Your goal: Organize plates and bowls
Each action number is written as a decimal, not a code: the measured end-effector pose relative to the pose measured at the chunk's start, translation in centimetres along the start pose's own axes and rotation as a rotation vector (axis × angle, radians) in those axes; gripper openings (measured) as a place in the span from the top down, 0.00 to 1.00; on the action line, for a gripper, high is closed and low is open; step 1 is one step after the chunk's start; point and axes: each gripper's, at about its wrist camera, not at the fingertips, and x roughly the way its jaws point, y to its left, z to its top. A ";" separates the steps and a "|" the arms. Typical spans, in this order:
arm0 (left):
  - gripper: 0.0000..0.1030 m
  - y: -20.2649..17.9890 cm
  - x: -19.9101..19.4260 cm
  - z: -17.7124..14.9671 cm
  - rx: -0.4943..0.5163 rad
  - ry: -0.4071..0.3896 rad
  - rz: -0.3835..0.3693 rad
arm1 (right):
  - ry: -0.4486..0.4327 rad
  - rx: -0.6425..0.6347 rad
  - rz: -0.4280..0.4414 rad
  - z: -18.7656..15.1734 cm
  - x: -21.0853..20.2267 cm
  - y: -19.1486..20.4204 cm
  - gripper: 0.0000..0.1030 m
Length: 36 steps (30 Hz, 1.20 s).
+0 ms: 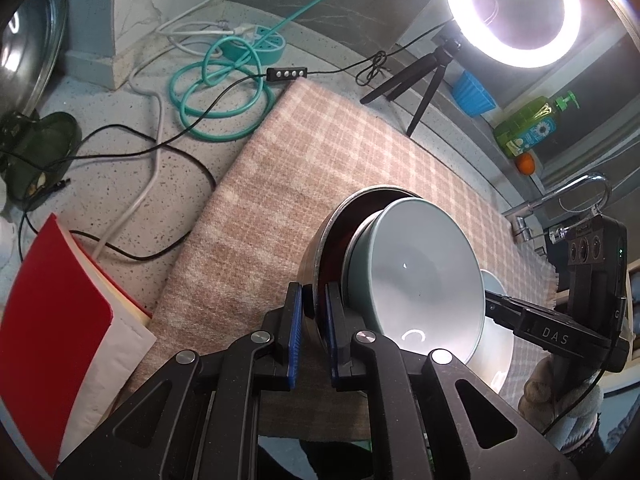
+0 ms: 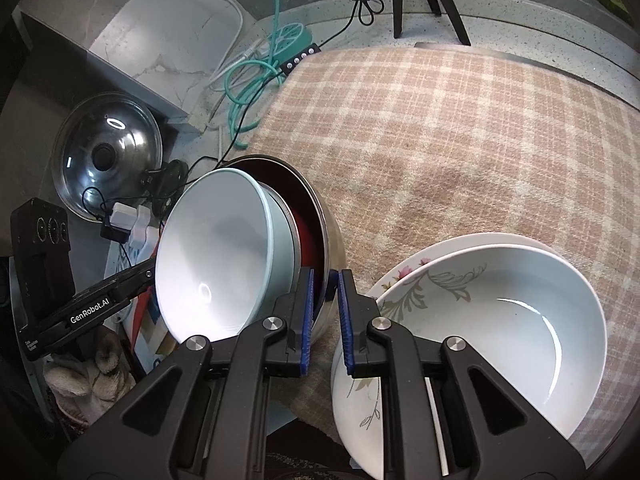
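A steel bowl with a red inside point(image 1: 320, 236) point(image 2: 330, 236) is tilted on its side above the checked cloth, with a pale blue bowl point(image 1: 420, 272) point(image 2: 216, 256) nested in it. My left gripper point(image 1: 314, 304) is shut on the steel bowl's rim. My right gripper point(image 2: 323, 292) is shut on the opposite rim. A white bowl point(image 2: 500, 328) sits in a floral plate point(image 2: 404, 276) on the cloth to the right.
A checked cloth point(image 1: 320, 140) point(image 2: 440, 140) covers the counter. Cables and a teal power strip point(image 1: 256, 42) lie at the back. A ring light on a tripod point(image 1: 512, 12), a glass lid point(image 2: 106, 152), a red book point(image 1: 52, 312) and a tap point(image 1: 560, 196) stand around.
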 end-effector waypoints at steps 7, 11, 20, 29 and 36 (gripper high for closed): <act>0.93 -2.4 -1.6 0.8 0.047 -0.035 -0.027 | -0.059 0.015 0.003 -0.2 -3.4 -0.5 0.87; 0.93 -4.2 -2.0 1.2 0.081 -0.046 -0.051 | -0.093 0.034 -0.005 -0.7 -5.6 -1.4 0.87; 0.93 -8.4 -1.0 1.1 0.159 -0.015 -0.115 | -0.142 0.095 -0.049 -2.3 -9.3 -4.5 0.87; 0.93 -12.0 1.2 -0.6 0.227 0.058 -0.153 | -0.149 0.184 -0.087 -5.1 -11.1 -8.1 0.87; 0.93 -13.6 2.5 -1.9 0.262 0.108 -0.154 | -0.139 0.227 -0.098 -6.9 -11.3 -9.9 0.87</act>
